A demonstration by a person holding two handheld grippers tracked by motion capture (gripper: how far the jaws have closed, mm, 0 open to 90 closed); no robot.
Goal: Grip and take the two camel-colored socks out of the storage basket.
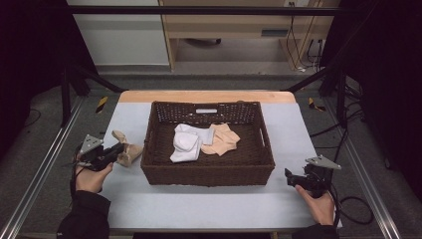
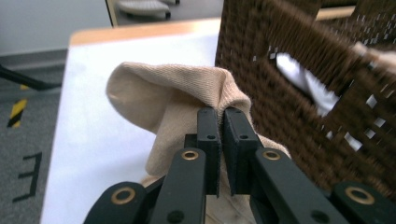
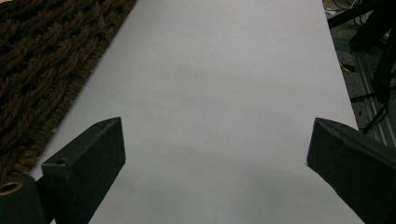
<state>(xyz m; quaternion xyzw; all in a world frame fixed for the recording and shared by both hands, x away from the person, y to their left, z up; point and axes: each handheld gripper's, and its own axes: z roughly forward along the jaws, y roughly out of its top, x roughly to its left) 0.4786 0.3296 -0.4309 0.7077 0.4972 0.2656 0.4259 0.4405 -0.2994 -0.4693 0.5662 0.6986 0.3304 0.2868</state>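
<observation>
At the left of the high view, the left hand-held gripper is clamped on a beige sock beside the wicker basket. The right hand-held gripper, lower right, is spread wide over the tabletop.

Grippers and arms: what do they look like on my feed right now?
Both grippers, left and right, are black two-jaw tools, each topped by a grey three-cornered plate. The left gripper view shows flat rectangular pads with small screw holes and brass-coloured pivot rings on the links. A black cable trails from the right one. The person wears dark long sleeves.
</observation>
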